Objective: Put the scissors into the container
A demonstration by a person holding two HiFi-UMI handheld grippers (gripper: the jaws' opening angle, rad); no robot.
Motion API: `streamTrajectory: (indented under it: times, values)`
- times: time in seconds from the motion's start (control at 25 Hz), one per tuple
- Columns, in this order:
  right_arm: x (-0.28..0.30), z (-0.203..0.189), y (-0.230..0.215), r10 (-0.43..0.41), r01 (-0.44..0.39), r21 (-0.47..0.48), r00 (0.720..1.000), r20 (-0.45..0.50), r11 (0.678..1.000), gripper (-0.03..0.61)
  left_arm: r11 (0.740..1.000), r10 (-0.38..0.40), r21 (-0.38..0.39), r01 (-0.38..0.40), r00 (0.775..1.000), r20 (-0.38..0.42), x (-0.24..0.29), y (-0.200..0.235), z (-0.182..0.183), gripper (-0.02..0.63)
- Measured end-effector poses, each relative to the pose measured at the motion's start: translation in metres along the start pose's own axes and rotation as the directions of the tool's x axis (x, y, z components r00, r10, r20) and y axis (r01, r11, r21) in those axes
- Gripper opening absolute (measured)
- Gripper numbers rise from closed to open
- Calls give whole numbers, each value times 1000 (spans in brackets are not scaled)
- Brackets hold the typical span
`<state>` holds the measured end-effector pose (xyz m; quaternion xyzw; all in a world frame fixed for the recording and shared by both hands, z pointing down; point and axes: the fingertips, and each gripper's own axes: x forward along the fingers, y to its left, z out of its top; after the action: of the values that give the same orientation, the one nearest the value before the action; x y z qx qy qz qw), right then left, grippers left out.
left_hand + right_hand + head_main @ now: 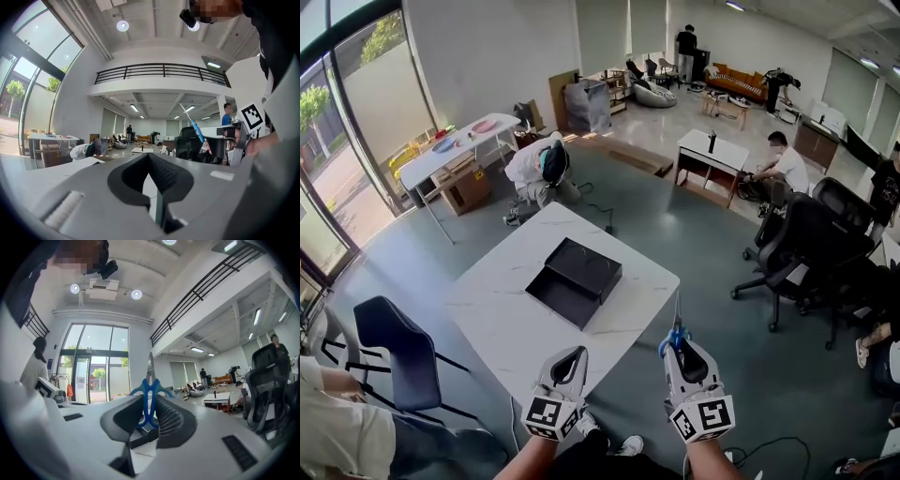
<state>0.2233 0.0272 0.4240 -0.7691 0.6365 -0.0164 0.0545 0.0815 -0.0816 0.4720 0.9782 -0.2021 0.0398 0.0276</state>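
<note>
A black open container point(577, 279) lies in the middle of the white marble table point(511, 323). My right gripper point(679, 349) hangs off the table's near right corner, shut on blue-handled scissors point(676, 330) whose blades point up and away. In the right gripper view the blue handles point(149, 397) sit clamped between the ribbed pads point(169, 420) of my right gripper point(150, 404), with the blade tip above them. My left gripper point(568, 360) hovers over the table's near edge, shut and empty. In the left gripper view my left gripper point(150, 157) shows nothing between its fingers, and the scissors point(196, 128) appear at the right.
Black office chairs point(811, 244) stand to the right of the table and a dark blue chair point(394, 352) to its left. A person point(542, 169) crouches on the floor beyond the far edge. Another person's sleeve point(337, 431) is at the lower left.
</note>
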Motion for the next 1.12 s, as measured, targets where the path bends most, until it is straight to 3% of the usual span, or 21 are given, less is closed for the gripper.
streamTrajectory:
  times: [0.72, 1.12]
  values:
    - [118, -17, 53, 127, -129, -19, 990, -65, 992, 91, 992, 113, -53, -115, 993, -37, 4, 109, -18, 10]
    - [161, -31, 84, 169, -177, -56, 977, -128, 983, 90, 988, 138, -72, -139, 990, -23, -5, 157, -20, 9]
